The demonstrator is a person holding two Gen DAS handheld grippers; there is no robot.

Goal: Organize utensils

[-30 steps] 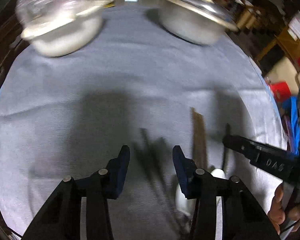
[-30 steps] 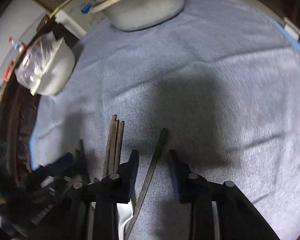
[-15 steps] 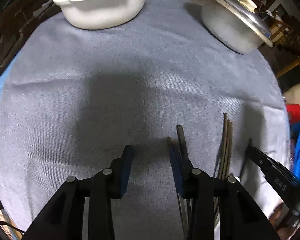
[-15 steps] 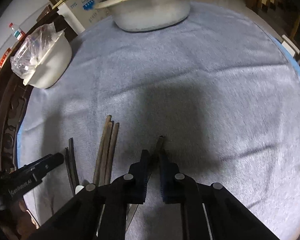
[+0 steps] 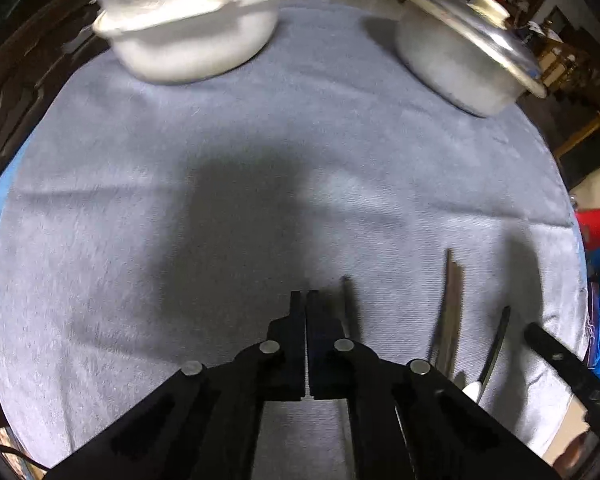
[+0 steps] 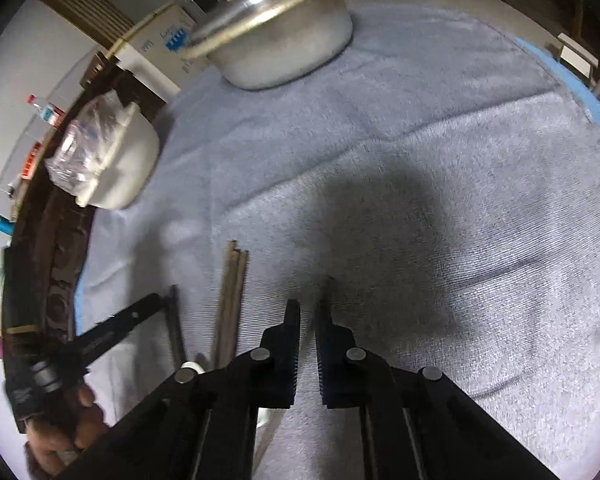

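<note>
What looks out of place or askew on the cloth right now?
Nothing is spilled or broken. The metal pot's lid sits tilted on the pot rather than flat. The brown chopsticks lie bundled and roughly parallel; a single dark stick lies apart beside them.

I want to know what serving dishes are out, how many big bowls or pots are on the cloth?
2: a plastic-covered white bowl at the far left, a lidded metal pot at the far right.
</note>
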